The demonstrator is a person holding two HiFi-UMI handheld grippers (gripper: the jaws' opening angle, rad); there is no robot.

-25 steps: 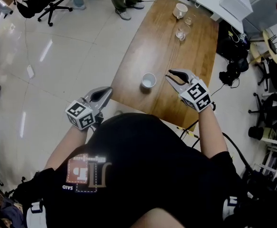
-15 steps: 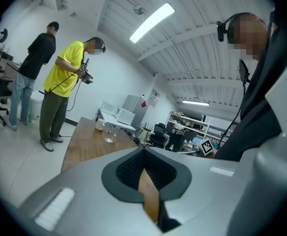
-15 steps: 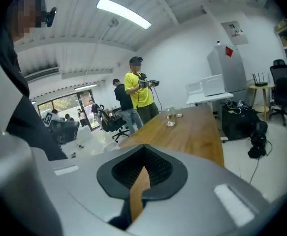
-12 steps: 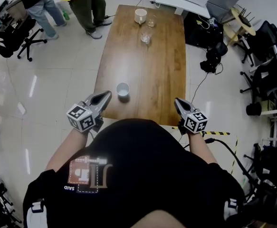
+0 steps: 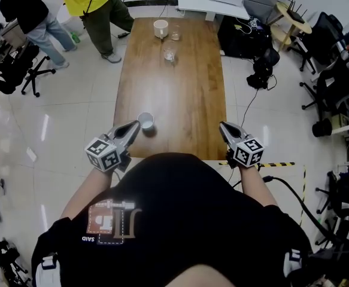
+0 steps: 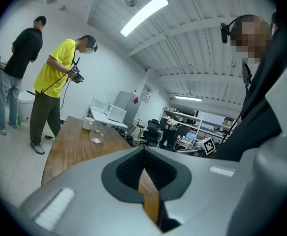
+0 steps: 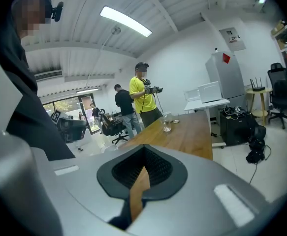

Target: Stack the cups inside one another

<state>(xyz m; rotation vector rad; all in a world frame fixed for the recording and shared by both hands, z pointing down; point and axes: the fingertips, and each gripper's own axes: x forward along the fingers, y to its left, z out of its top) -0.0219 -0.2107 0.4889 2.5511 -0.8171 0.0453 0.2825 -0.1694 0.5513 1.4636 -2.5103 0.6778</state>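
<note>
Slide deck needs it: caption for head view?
Both shut: left gripper by the white cup, right gripper at the wooden table's near edge.

My torso (image 5: 180, 220) is hiding the table's (image 5: 186, 82) near edge; the far glasses (image 5: 170, 54) are showing too small to count.

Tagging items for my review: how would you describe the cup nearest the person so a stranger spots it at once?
Find the long wooden table running away from the person. At its near end, by the left edge, a small white cup stands upright beside the tip of the left gripper. It stands alone; the other white cup and the clear glasses cluster at the far end.
</note>
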